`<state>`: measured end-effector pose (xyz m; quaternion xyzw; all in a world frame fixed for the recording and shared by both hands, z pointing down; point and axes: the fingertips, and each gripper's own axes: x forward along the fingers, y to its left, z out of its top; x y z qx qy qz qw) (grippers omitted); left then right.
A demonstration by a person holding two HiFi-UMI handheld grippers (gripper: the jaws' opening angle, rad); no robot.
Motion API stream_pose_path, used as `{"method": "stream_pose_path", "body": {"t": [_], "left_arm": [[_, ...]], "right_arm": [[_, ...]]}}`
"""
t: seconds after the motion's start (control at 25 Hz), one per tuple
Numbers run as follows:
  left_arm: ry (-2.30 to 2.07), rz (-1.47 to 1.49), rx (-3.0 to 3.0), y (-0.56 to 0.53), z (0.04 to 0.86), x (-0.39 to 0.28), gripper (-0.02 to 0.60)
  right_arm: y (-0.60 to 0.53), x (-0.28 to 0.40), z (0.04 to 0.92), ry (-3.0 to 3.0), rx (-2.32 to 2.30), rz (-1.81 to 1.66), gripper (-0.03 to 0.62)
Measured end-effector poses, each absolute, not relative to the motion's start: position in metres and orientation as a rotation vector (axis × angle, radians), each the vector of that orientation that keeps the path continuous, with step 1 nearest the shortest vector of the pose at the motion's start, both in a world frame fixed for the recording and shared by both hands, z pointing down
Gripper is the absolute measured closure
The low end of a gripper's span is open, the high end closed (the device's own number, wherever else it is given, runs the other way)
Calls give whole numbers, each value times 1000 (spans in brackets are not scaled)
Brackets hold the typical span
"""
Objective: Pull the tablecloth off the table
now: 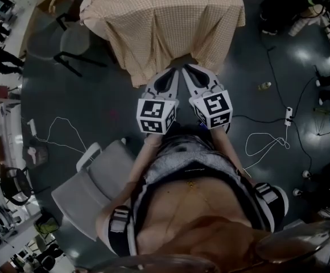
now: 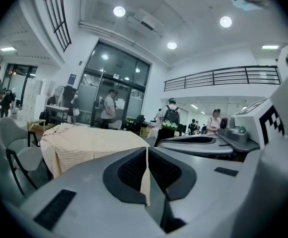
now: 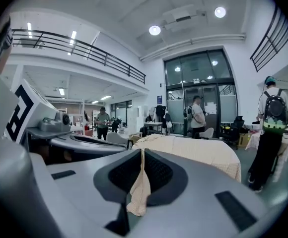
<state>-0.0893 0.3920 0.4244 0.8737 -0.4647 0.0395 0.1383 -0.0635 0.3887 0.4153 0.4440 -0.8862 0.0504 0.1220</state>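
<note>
The tablecloth point(image 1: 159, 21), a pale checked sheet, covers the table at the top of the head view and hangs down its sides in loose folds toward the dark floor point(image 1: 97, 107); the table itself is hidden beneath it. The cloth looks thin, soft and light. It should slide rather than lift, bunch up where it is pulled, and drag on the table's corners, so I judge that an even pull from two points on the near hem suits it better than a tug at one corner. That is where it is held. The left gripper point(image 1: 173, 73) has its jaws closed on the near edge, and the left gripper view shows a narrow strip of fabric pinched between the dark pads point(image 2: 129, 170), its end dangling below them. Just beside it, the right gripper point(image 1: 189, 68) is likewise clamped on the hem, with a crumpled tuft of cloth hanging out from between its jaws. Both grippers point forward at the table and only slightly downward, side by side with tips close together, their marker cubes point(image 1: 156, 117) near the person point(image 1: 193, 198), whose arms are bent in. Most of the sheet lies on the table, so the pull seems to be at an early stage
</note>
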Motion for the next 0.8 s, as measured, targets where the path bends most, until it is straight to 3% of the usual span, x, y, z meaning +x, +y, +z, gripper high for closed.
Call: {"method": "stream_pose_path", "body": {"t": [0.24,0.8], "left_arm": [[-1347,131,2518,366,432,-112,563],[-1326,151,2510,290,436,-99,563]], "right_arm": [[369,-76,430,-2543,1337,180,520],[285,-69,435,-2545,1330,223,520]]}}
